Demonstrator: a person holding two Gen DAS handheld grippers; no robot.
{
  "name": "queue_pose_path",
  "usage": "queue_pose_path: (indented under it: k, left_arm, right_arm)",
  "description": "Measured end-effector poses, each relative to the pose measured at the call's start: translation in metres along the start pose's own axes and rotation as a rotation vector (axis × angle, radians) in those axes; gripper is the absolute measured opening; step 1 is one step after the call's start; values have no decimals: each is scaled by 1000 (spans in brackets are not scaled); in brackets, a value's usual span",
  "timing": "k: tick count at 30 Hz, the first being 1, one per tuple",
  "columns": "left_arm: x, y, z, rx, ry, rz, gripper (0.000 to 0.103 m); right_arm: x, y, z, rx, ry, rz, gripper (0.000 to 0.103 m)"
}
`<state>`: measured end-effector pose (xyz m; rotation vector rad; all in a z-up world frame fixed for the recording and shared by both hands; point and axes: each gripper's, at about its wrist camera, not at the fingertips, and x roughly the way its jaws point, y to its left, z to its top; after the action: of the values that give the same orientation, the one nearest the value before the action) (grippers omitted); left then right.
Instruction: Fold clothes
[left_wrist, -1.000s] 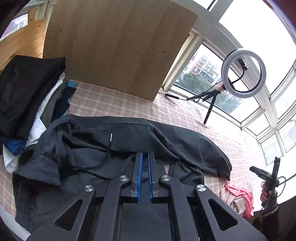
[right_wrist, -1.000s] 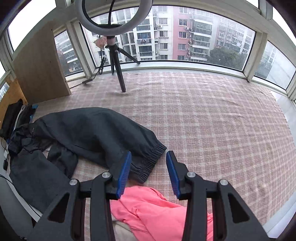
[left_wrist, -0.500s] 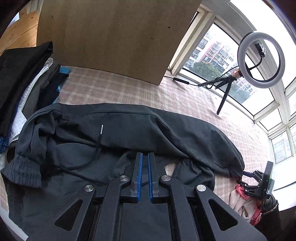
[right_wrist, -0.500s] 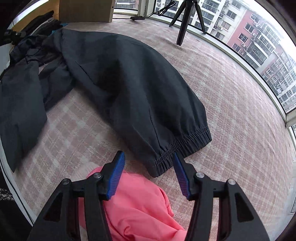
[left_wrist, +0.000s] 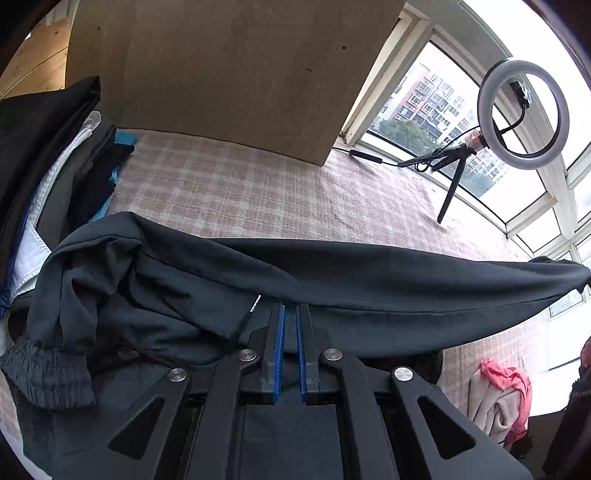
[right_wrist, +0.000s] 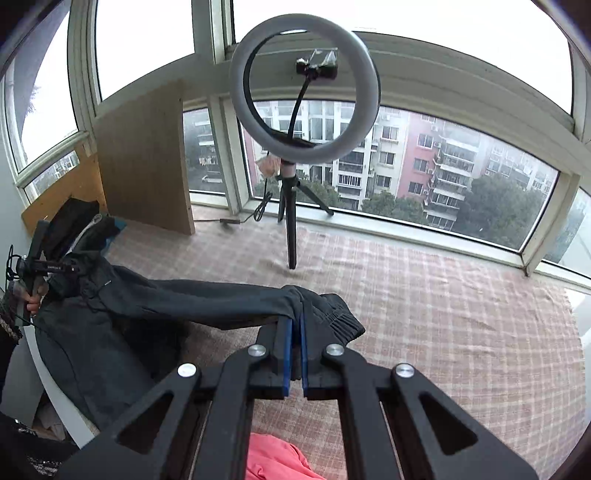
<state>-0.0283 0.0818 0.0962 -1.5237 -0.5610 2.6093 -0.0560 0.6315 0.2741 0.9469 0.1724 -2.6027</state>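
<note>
With both jaws clamped on dark joggers (left_wrist: 369, 280), L gripper (left_wrist: 290, 314) near waist, R gripper (right_wrist: 294, 325) at cuff, stretched above plaid cover (right_wrist: 443, 314); no fold yet, pink garment (left_wrist: 506, 384) pending.

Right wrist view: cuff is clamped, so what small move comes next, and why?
Probably carry the right gripper leftward, bringing the cuff over toward the waist held by the left gripper: the trousers leg hangs stretched between both shut grippers.

A high-rise flat's glazed bay: curved windows (right_wrist: 406, 177) facing apartment blocks, a plaid-covered platform (right_wrist: 443, 295), a clothes stack (left_wrist: 55, 155), a ring light (right_wrist: 304, 88).
</note>
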Motion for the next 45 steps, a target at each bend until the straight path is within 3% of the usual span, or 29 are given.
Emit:
queue_pose_path:
  k: [6, 11, 13, 15, 20, 24, 26, 29, 34, 39, 42, 45]
  left_arm:
    - [-24, 33, -9, -39, -43, 11, 17]
    - [-13, 74, -3, -162, 9, 7, 21]
    - [-3, 82, -2, -219, 37, -33, 33]
    - [10, 91, 1, -290, 45, -98, 36]
    - [15, 112, 18, -453, -20, -58, 36]
    - [29, 115, 37, -436, 0, 53, 40]
    - [40, 119, 42, -440, 22, 75, 37]
    - [52, 124, 46, -433, 41, 79, 3]
    - [23, 119, 34, -402, -32, 78, 2]
    - [-65, 122, 18, -430, -162, -14, 2]
    - [-109, 124, 25, -433, -238, -10, 2]
    - [-116, 120, 51, -415, -269, 33, 2]
  right_arm:
    - [-44, 8, 37, -9, -58, -36, 4]
    - [0, -6, 8, 48, 66, -110, 4]
    - [25, -12, -8, 77, 124, -126, 4]
    - [40, -17, -20, 102, 161, -126, 4]
    - [58, -22, -32, 128, 207, -133, 4]
    - [61, -24, -28, 127, 201, -137, 4]
    - [62, -26, -26, 125, 194, -136, 4]
    - [67, -28, -25, 114, 192, -140, 4]
    - [60, -36, -30, 125, 185, -147, 4]
    - [22, -57, -41, 182, 160, -152, 4]
    - [-2, -69, -41, 220, 126, -158, 4]
    - [-11, -79, -37, 242, 109, -160, 4]
